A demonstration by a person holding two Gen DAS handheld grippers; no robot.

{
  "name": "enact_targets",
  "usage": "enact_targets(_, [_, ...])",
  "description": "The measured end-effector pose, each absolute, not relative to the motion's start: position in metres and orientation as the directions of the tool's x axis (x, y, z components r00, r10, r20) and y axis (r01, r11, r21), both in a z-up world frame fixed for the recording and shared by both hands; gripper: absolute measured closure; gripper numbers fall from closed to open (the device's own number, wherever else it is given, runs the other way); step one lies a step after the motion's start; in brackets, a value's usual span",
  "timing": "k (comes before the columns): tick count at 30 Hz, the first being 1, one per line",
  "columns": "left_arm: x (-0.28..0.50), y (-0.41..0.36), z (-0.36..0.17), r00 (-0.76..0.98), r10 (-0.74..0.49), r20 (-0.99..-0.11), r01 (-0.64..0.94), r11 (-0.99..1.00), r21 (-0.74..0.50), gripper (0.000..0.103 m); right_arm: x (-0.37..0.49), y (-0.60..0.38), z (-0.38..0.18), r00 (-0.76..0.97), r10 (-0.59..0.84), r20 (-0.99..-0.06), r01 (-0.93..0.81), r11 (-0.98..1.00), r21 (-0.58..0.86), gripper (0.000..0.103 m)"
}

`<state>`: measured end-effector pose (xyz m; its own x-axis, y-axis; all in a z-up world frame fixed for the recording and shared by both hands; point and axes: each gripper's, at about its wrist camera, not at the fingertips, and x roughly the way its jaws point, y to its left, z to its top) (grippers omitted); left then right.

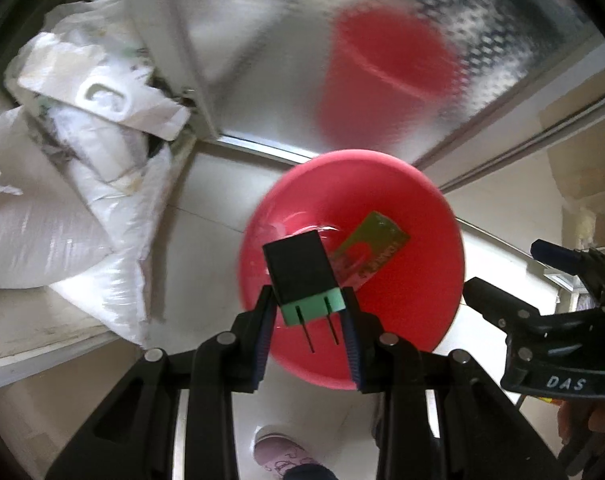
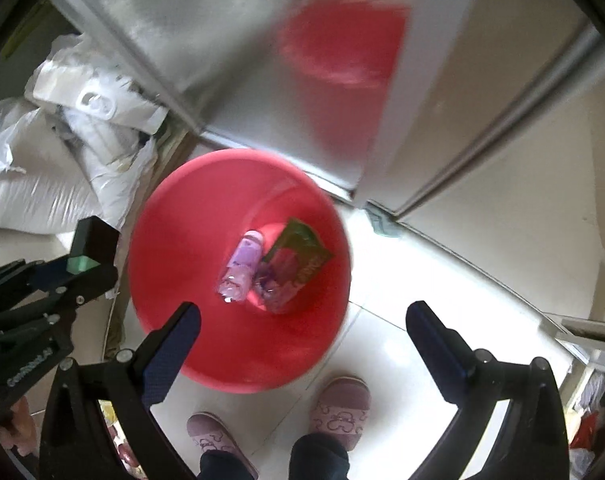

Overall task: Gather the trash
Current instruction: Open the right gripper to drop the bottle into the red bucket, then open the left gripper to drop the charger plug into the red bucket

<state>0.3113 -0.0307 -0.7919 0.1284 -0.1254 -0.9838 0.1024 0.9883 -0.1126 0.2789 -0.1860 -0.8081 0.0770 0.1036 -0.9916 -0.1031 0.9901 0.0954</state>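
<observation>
the left hand-held gripper (image 1: 308, 308) points down over a red bucket (image 1: 418, 312) and is clamped on a small black box with a green end (image 1: 300, 276); its two blue-padded fingers (image 1: 263, 334) press on the green end from both sides, and two thin dark slots show on that green face. the box hangs above the bucket's near side, not yet inside it.

the right hand-held gripper (image 2: 302, 322) also points down, with its jaws spread wide and nothing between them; its left finger (image 2: 174, 344) lies over the bucket's near rim and the other over the white tiled floor (image 2: 382, 340). in the left wrist view this gripper shows at the right edge, beside the bucket.

the bucket stands on the floor, close against a shiny metal door (image 2: 206, 64) that mirrors it as a blurred red shape. at the bottom of the bucket lie a clear plastic bottle with a purple label (image 2: 240, 268) and, touching it on the right, a green wrapper (image 2: 302, 256) with yellow lettering too blurred to read.

to the left of the bucket sits a heap of white sacks (image 1: 42, 240) with crumpled white packaging (image 1: 98, 92) on top. below the bucket, the person's two pink slippers (image 2: 340, 408) and dark trouser legs stand on the tiles.
</observation>
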Motion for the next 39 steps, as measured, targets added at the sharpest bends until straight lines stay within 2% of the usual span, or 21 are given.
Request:
enact_targets(9, [0.312, -0.072, -0.832, 0.073, -0.166, -0.983, 0.178, 0.972, -0.151, 0.073, 0.271, -0.208, -0.83, 0.059, 0.056, -0.997, -0.045, 0.998, 0.053, 0.001])
enact_targets(15, [0.321, -0.081, -0.853, 0.095, -0.139, -0.986, 0.206, 0.972, -0.117, 0.073, 0.266, -0.216, -0.843, 0.046, 0.032, -0.998, -0.047, 0.998, 0.03, 0.001])
enact_targets(18, [0.324, -0.084, -0.86, 0.09, -0.129, -0.988, 0.22, 0.97, -0.106, 0.067, 0.265, -0.219, -0.846, 0.039, 0.035, -0.999, -0.036, 0.999, 0.034, 0.001])
enact_targets(20, [0.326, -0.083, -0.86, 0.093, -0.129, -0.987, 0.216, 0.971, -0.107, 0.058, 0.264, -0.219, -0.846, 0.04, 0.035, -0.999, -0.035, 0.999, 0.033, 0.001])
enact_targets(22, [0.326, -0.081, -0.857, 0.096, -0.132, -0.987, 0.206, 0.972, -0.11, 0.036, 0.264, -0.218, -0.847, 0.036, 0.037, -0.999, -0.033, 0.999, 0.036, 0.001])
enact_targets(25, [0.326, -0.079, -0.849, 0.112, -0.112, -0.987, 0.205, 0.975, -0.087, 0.022, 0.264, -0.218, -0.841, 0.041, 0.041, -0.998, -0.026, 0.999, 0.04, 0.001])
enact_targets(31, [0.328, -0.072, -0.823, 0.124, -0.112, -0.986, 0.211, 0.974, -0.084, 0.017, 0.265, -0.217, -0.814, 0.058, 0.042, -0.997, -0.026, 0.999, 0.041, 0.001])
enact_targets(36, [0.326, -0.066, -0.777, 0.153, -0.115, -0.982, 0.206, 0.975, -0.082, 0.013, 0.263, -0.215, -0.77, 0.084, 0.043, -0.996, -0.022, 0.999, 0.042, 0.001])
enact_targets(39, [0.323, -0.061, -0.737, 0.171, -0.11, -0.979, 0.205, 0.976, -0.074, 0.004, 0.259, -0.217, -0.734, 0.102, 0.047, -0.994, -0.011, 0.999, 0.047, 0.001])
